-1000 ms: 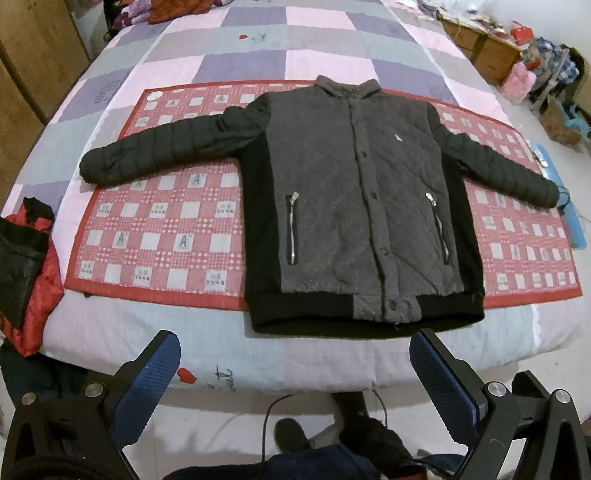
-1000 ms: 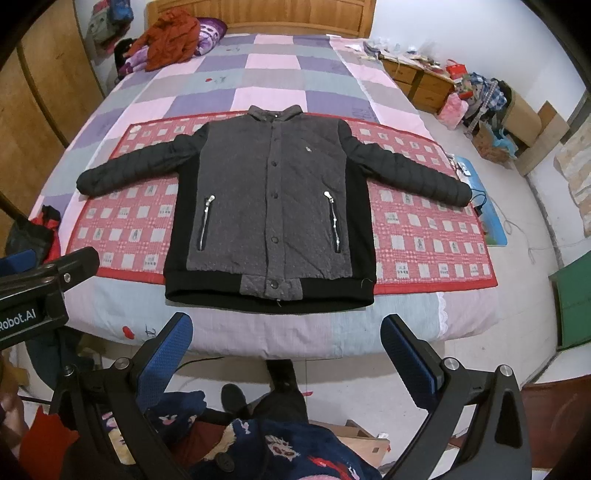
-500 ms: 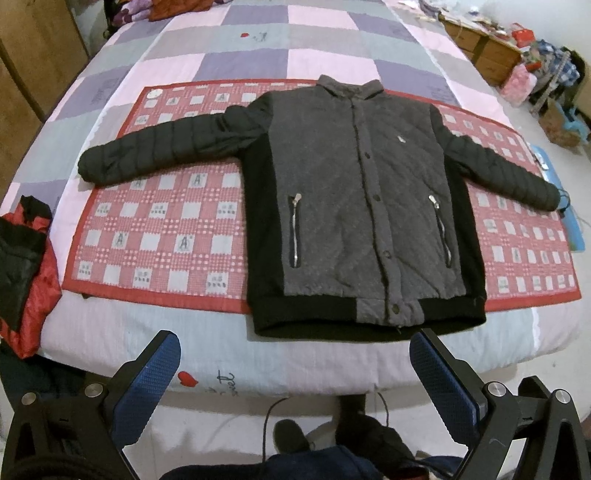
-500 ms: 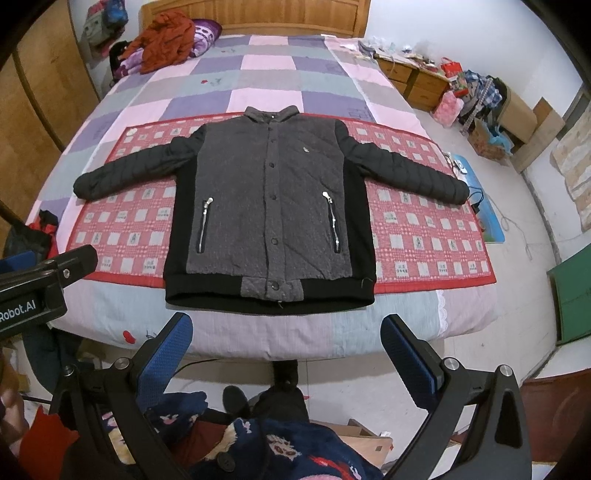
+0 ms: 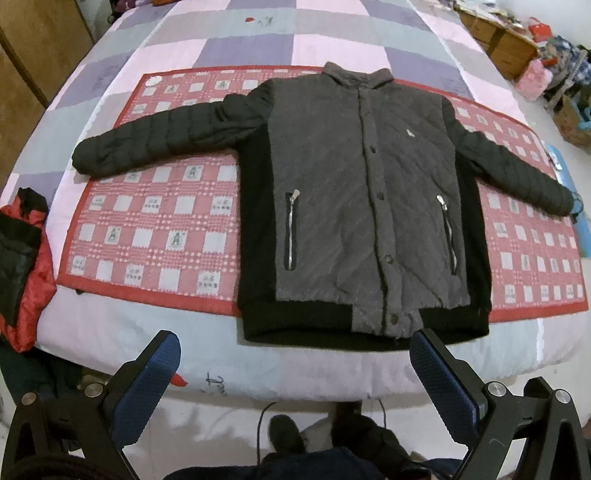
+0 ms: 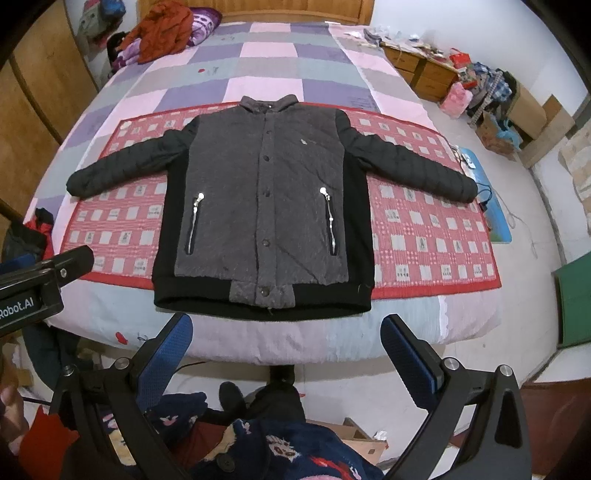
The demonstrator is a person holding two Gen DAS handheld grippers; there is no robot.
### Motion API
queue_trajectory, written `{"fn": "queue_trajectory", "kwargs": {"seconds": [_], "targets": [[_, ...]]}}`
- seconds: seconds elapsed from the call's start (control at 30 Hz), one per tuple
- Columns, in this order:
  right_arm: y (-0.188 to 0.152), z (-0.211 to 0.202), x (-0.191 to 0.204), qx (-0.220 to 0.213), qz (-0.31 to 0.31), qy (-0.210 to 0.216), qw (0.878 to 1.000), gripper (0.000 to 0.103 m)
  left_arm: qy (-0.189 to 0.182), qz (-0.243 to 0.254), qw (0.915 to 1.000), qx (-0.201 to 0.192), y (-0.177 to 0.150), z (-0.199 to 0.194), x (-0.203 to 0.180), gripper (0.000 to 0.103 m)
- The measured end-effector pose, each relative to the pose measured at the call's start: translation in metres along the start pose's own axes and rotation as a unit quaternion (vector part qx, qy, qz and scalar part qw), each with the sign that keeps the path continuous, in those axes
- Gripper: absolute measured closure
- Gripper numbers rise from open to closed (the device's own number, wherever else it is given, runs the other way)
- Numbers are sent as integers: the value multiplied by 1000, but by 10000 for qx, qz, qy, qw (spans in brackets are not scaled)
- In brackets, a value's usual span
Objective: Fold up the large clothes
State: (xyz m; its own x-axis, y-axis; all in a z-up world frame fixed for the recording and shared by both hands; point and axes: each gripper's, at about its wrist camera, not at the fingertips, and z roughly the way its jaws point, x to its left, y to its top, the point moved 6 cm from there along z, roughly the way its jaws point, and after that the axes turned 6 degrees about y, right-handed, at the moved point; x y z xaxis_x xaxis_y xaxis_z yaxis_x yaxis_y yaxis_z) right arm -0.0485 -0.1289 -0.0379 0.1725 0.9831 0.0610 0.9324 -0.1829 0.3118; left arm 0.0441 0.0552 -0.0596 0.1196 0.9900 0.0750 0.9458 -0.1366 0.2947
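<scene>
A grey quilted jacket (image 5: 354, 199) (image 6: 262, 206) with black puffy sleeves lies flat and buttoned, front up, on a red checked mat (image 5: 155, 229) (image 6: 424, 236) spread over the bed. Both sleeves stretch out sideways. Its black hem lies nearest me, by the bed's front edge. My left gripper (image 5: 295, 345) is open, held in the air just short of the hem, its blue pads empty. My right gripper (image 6: 286, 332) is open too, below the hem, holding nothing. The left gripper's body (image 6: 40, 284) shows at the left of the right wrist view.
A red and black garment (image 5: 18, 266) hangs at the bed's left front corner. The patchwork quilt (image 6: 258, 62) runs back to a wooden headboard with heaped clothes (image 6: 162, 29). Wooden cabinets and clutter (image 6: 476, 92) stand right of the bed. A cable and my feet (image 5: 284, 435) are on the floor below.
Both grippers have moved forward toward the bed; the jacket looms larger and its hem is nearer the fingertips. The jacket itself has not moved.
</scene>
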Motion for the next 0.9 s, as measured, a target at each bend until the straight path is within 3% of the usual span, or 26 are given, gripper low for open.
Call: {"fn": "queue_trajectory", "kwargs": {"seconds": [0.3,0.53,0.73,0.9], "targets": [[32,26,-28,175,-113,105,9997,0,100,-153,9996,192,21,22,-21,0],[55,68,-61,306,-68,255,9992,0,87,-400,9984,378,30,63,-38,0],[65,128,-96,378,-168,338,9986,0,300,-614,9960,575,27,119,-44,0],[64,185,-116,339,-467,203,9981,0,381,-591,9967,394,24,169,-42,0]]}}
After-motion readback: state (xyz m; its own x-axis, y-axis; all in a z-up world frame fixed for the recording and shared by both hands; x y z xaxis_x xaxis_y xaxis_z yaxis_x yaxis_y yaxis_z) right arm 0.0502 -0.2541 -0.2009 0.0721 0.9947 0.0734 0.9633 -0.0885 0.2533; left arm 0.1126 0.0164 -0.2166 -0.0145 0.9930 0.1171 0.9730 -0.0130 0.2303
